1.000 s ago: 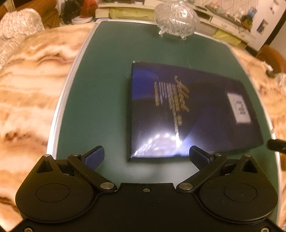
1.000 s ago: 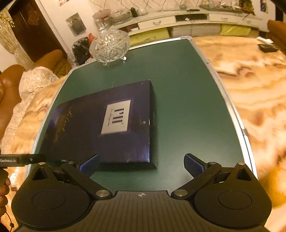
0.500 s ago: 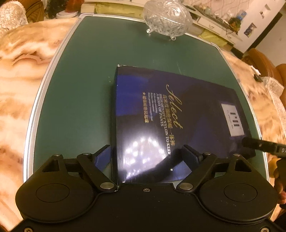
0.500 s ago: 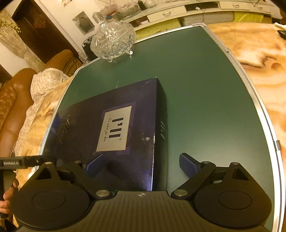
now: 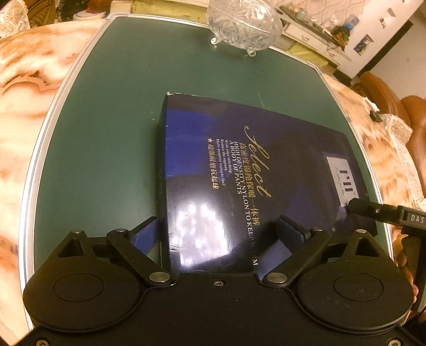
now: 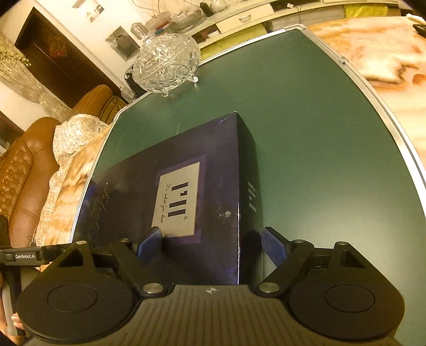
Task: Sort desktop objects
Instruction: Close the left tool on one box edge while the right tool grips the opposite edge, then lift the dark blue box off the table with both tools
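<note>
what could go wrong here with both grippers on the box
Both grip near corners: the left gripper, jaws opening, straddles the box at one; the right gripper, closing, at the other. The glossy box may slip or tilt. Pushed forward, it could hit the glass bowl.

Dark blue box (image 5: 239, 173), flat on green mat (image 5: 106, 133). Crystal bowl (image 5: 243, 24) beyond the box's far edge. Left gripper (image 5: 221, 231) straddling the box's near left corner, jaws opening. Right gripper (image 5: 372, 210) over the box's right end.
</note>
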Demonstrator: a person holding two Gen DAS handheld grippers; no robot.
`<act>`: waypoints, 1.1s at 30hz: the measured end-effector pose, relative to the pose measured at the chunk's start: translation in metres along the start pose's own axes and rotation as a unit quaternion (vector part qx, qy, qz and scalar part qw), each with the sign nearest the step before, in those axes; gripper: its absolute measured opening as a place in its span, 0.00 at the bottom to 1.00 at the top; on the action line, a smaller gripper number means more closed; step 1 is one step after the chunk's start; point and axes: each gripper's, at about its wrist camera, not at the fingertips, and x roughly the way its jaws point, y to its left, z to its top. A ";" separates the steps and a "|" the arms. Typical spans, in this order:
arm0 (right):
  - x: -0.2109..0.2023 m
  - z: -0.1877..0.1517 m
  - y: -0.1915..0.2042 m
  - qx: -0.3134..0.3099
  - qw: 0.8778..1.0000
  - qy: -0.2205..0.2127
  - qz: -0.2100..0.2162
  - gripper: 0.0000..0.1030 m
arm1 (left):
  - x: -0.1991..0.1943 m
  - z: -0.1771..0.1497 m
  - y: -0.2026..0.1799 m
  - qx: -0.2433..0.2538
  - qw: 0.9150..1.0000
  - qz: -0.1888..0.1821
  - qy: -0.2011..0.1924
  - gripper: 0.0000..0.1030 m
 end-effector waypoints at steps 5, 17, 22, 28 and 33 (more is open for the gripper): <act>-0.001 -0.001 0.002 0.002 1.000 -0.003 -0.004 0.82 | -0.001 -0.002 -0.002 0.000 1.000 0.000 0.000 0.91; -0.015 -0.009 0.012 -0.013 1.000 -0.005 -0.019 0.81 | -0.010 -0.011 -0.008 0.007 1.000 -0.007 0.012 0.91; -0.023 -0.011 0.015 -0.018 1.000 -0.008 -0.021 0.81 | -0.017 -0.014 -0.014 0.015 1.000 0.000 0.006 0.91; -0.029 -0.014 0.019 -0.022 1.000 -0.008 -0.022 0.81 | -0.024 -0.017 -0.018 0.019 1.000 0.005 0.003 0.91; -0.037 -0.019 0.024 -0.025 0.999 -0.011 -0.022 0.81 | -0.033 -0.023 -0.021 0.026 1.000 0.004 0.002 0.91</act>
